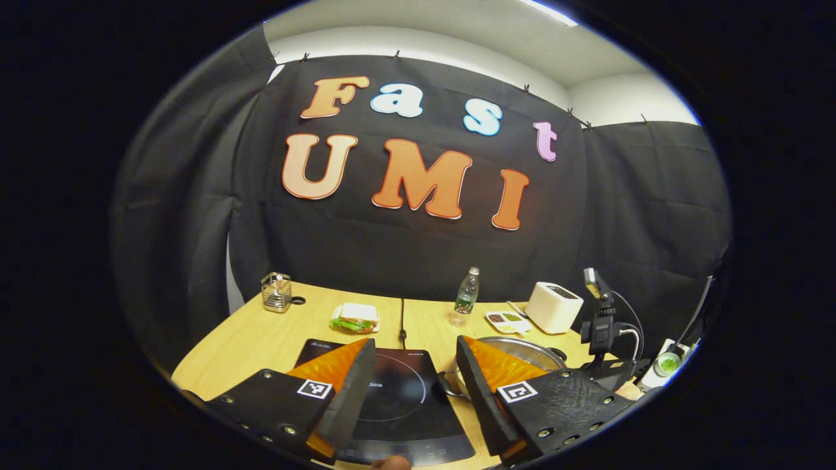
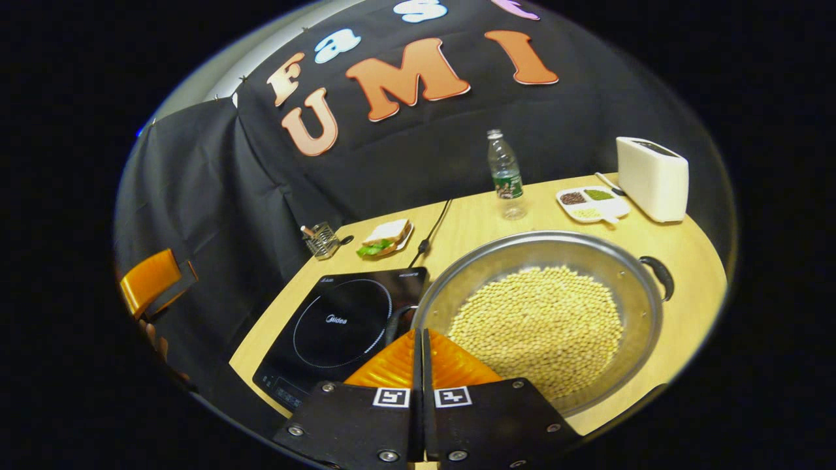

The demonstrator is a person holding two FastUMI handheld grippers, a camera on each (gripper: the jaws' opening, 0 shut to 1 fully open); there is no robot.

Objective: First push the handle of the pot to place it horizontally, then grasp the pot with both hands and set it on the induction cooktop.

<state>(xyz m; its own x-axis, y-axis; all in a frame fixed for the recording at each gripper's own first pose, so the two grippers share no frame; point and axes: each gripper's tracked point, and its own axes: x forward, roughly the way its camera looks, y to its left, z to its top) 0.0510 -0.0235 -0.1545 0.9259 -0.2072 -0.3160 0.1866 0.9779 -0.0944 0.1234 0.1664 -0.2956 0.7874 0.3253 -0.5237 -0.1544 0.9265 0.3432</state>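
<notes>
Wooden table [image 2: 692, 261]: right gripper [image 2: 418, 339] pressed together over bean-filled pot [image 2: 542, 313]; left gripper [image 1: 415, 359] spread above induction cooktop [image 1: 398, 398].

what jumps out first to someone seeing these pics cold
The big metal pot heaped with pale beans dominates the right gripper view, sitting on the wooden table right beside the black induction cooktop. The right gripper hangs at the pot's near rim with jaws closed, while the left gripper hovers over the cooktop with jaws spread wide.
</notes>
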